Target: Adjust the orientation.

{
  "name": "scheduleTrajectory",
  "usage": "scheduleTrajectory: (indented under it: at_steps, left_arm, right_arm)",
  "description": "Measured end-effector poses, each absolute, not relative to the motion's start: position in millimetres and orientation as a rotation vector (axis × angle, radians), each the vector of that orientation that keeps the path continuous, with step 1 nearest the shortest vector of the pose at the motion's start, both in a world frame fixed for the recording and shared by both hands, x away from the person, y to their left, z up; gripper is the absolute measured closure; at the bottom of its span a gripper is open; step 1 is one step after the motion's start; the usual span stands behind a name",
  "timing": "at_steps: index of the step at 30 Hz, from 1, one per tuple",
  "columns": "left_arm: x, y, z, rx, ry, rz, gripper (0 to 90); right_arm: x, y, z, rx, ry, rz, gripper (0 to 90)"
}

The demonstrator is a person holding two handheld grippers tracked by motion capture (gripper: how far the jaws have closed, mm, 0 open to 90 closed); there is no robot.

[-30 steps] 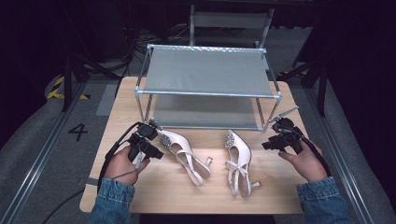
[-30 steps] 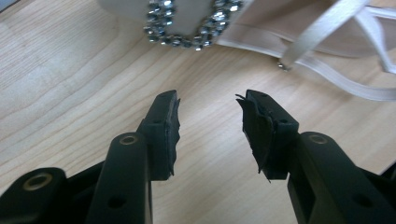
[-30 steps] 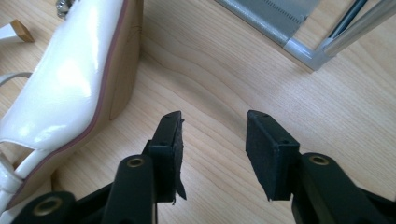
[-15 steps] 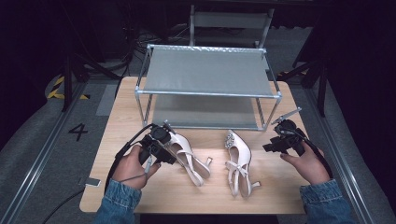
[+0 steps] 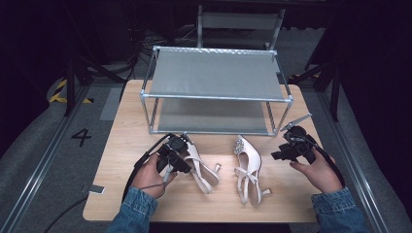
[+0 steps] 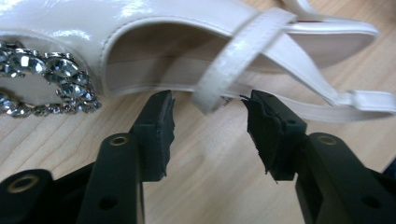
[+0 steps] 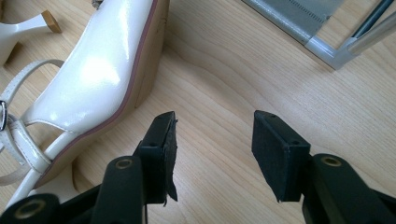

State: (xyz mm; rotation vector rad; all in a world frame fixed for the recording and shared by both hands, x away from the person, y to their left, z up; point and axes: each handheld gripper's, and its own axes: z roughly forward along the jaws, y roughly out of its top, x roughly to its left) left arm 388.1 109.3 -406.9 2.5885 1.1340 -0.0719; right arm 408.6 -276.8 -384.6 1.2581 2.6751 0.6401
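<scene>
Shoes and a rack on a wooden surface (image 5: 126,145) in a dark room.

Two shiny white shoes lie in front of a grey metal shoe rack (image 5: 216,90). The left claw (image 6: 209,128) is spread wide, right at the side of the left shoe (image 5: 197,162), with a strap (image 6: 233,56) just past its tips. The right claw (image 7: 212,140) is spread too, just beside the right shoe (image 5: 248,167), holding nothing. Grey floor with a painted number 4 (image 5: 81,137) lies around the surface.
</scene>
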Motion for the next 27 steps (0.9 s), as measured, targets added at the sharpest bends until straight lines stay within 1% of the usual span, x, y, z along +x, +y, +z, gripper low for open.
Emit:
scheduleTrajectory:
  at_steps: [2,5,6,8,10,12,18,20,27]
  left_arm:
    - [391,109,-412,2.587,1.136,-0.102,55.0]
    - [394,108,-418,2.61,1.126,-0.111,59.6]
    - [393,108,-419,2.605,1.128,-0.117,63.0]
    - [393,109,-415,2.596,1.091,-0.106,74.7]
    - [391,110,-411,2.564,1.059,-0.113,81.6]
    - [389,109,-406,2.561,1.043,-0.09,83.6]
    - [386,105,-398,2.575,1.024,-0.077,87.6]
    - [384,105,-392,2.575,1.022,-0.049,87.8]
    - [383,109,-377,2.568,1.029,-0.016,87.9]
  right_arm:
    - [408,-277,-385,1.263,2.672,0.639,50.2]
    - [407,-280,-385,1.262,2.671,0.644,50.2]
    - [406,-280,-385,1.269,2.667,0.639,50.3]
    - [406,-282,-385,1.272,2.663,0.638,50.3]
    - [406,-283,-385,1.28,2.66,0.639,50.4]
    - [405,-285,-385,1.282,2.657,0.639,50.4]
    - [404,-287,-385,1.282,2.649,0.636,50.4]
    - [403,-288,-385,1.281,2.646,0.636,50.3]
    - [401,-292,-386,1.306,2.636,0.632,50.0]
